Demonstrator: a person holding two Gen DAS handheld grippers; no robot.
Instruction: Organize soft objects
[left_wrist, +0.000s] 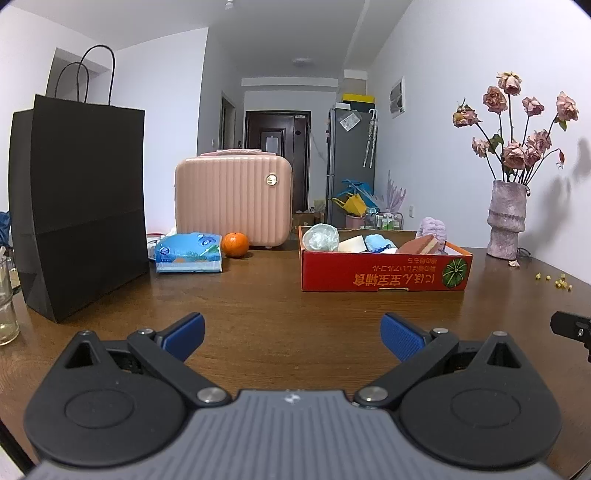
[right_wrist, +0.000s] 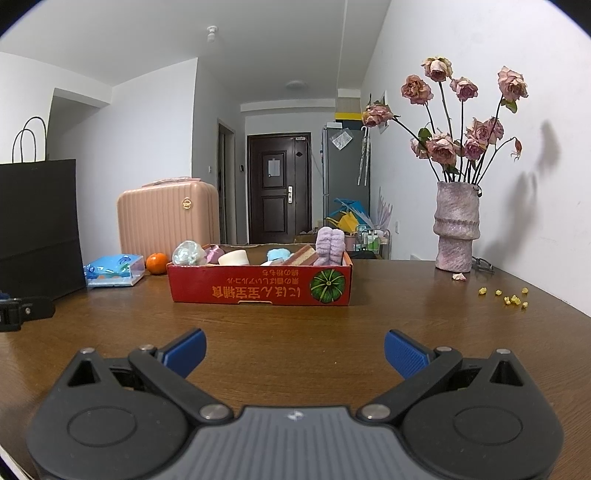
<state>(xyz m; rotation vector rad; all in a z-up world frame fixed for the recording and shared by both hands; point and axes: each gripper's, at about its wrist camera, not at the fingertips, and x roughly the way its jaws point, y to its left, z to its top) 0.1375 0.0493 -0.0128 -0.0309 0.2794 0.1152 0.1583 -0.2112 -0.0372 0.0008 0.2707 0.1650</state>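
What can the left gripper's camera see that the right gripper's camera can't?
Only the left wrist view shows a drinking glass at the table's left edge, and the black paper bag whole. Only the right wrist view shows a small purple thing inside the red box. Both show the red box, pink case, orange, tissue pack, vase of dried roses and wooden table. Left gripper and right gripper are both open and empty.

On your brown wooden table (left_wrist: 258, 295), a tall black paper bag (left_wrist: 79, 206) stands far left, a ribbed pink suitcase (left_wrist: 232, 201) and round orange (left_wrist: 235, 244) sit behind, and a mottled vase of dried roses (left_wrist: 506, 218) stands far right.
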